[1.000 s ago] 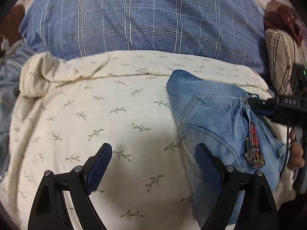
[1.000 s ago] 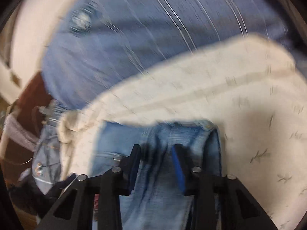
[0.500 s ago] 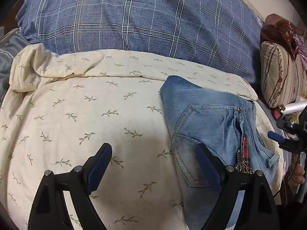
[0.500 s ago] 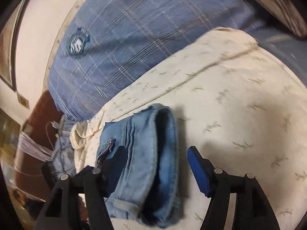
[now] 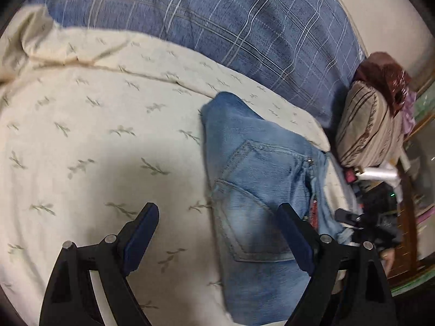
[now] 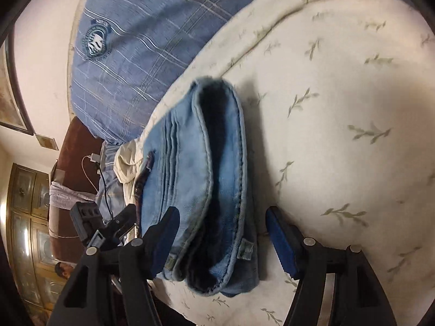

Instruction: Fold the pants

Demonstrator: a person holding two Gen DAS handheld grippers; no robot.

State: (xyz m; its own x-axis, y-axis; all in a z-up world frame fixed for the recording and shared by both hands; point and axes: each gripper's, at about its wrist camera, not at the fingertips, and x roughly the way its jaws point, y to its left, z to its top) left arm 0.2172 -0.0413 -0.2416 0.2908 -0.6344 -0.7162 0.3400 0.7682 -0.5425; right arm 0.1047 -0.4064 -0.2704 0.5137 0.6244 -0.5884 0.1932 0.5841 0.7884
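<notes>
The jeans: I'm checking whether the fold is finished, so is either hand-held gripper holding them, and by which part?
Nothing is held. The folded jeans lie on the cream bedspread; both the left hand-held gripper and right hand-held gripper are open, pads clear.

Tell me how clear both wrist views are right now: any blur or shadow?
Left wrist view: far edge of the cream sheet is smeared, and a shadow lies by the jeans. Right wrist view: sharp, with dark shadow inside the jeans' folds.
</notes>
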